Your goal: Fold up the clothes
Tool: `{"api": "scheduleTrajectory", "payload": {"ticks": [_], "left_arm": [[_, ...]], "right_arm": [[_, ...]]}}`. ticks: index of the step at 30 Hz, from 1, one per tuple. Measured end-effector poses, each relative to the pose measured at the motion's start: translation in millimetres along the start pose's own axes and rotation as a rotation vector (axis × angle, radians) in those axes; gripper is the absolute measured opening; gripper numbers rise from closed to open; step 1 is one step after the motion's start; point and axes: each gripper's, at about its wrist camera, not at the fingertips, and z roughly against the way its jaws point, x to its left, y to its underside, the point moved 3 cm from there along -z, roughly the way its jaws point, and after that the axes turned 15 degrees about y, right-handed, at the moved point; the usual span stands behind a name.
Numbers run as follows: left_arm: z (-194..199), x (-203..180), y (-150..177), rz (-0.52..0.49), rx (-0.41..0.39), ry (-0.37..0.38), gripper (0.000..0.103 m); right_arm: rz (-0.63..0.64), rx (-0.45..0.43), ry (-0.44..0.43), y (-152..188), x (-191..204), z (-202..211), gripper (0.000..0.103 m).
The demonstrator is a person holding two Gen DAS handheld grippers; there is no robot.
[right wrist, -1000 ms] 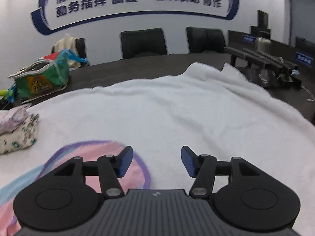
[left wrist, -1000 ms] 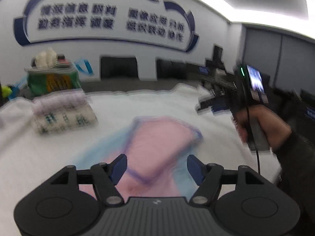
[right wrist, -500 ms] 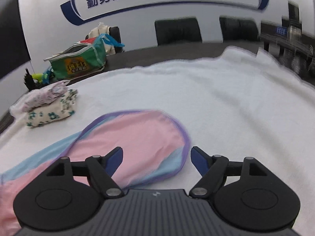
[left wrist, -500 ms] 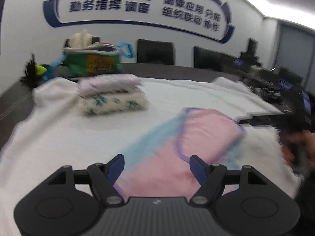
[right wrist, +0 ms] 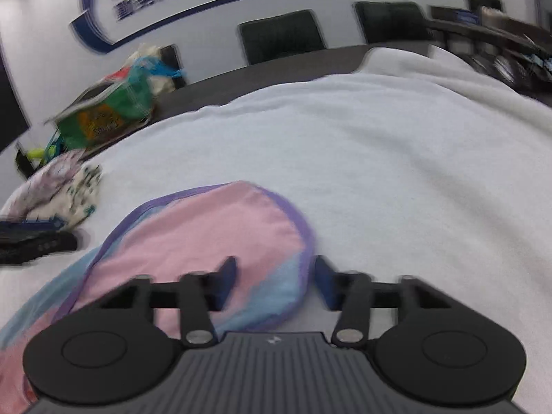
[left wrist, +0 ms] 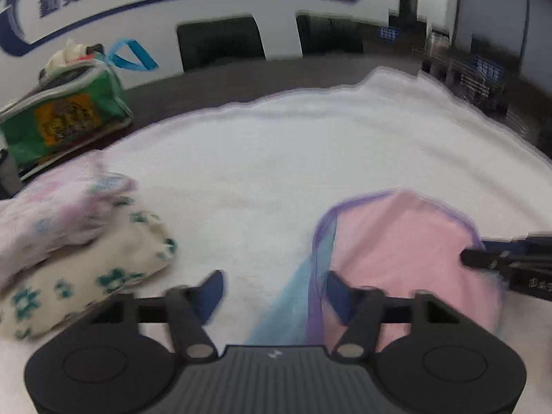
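A pink garment with purple trim and a light blue part [left wrist: 407, 252] lies on the white cloth [left wrist: 293, 151]; it also shows in the right wrist view [right wrist: 214, 238]. My left gripper [left wrist: 272, 291] is open and empty, low over the garment's left blue edge. My right gripper [right wrist: 276, 281] is open and empty, its jaws either side of the garment's right hem. The right gripper's tips [left wrist: 500, 258] reach in over the garment's right edge in the left wrist view. The left gripper's tips [right wrist: 38, 241] show at the left in the right wrist view.
A stack of folded patterned clothes [left wrist: 72, 241] lies at the left, also in the right wrist view [right wrist: 58, 189]. A green bag [left wrist: 62, 117] stands on the dark table behind it. Black chairs [left wrist: 220, 41] line the far wall. Dark equipment [left wrist: 483, 79] sits at the right.
Both grippers have come down and in toward the pink garment, the left at its left edge, the right at its right hem. Both stayed open.
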Motion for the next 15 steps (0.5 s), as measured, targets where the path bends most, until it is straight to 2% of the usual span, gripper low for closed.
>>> {"api": "scheduleTrajectory", "payload": {"ticks": [1, 2, 3, 6, 8, 11, 15], "left_arm": [[-7, 0, 0, -0.001, 0.007, -0.002, 0.024], [-8, 0, 0, 0.0, -0.017, 0.003, 0.015], [-10, 1, 1, 0.0, -0.038, 0.008, 0.002], [-7, 6, -3, 0.008, -0.067, -0.019, 0.0], [-5, 15, -15, 0.044, -0.117, -0.053, 0.0], [-3, 30, -42, 0.119, -0.183, -0.057, 0.0], [-14, 47, -75, 0.167, -0.212, -0.133, 0.001]], "right_arm": [[0.034, -0.015, 0.013, -2, 7, -2, 0.011], [0.068, -0.031, 0.028, -4, 14, -4, 0.003], [0.098, -0.046, 0.033, -8, 20, -5, 0.003], [0.136, -0.11, 0.032, -28, 29, -2, 0.002], [0.153, -0.156, 0.041, -43, 32, 0, 0.002], [0.14, -0.183, 0.061, -70, 30, -4, 0.002], [0.124, -0.188, 0.105, -111, 30, -26, 0.002]]}}
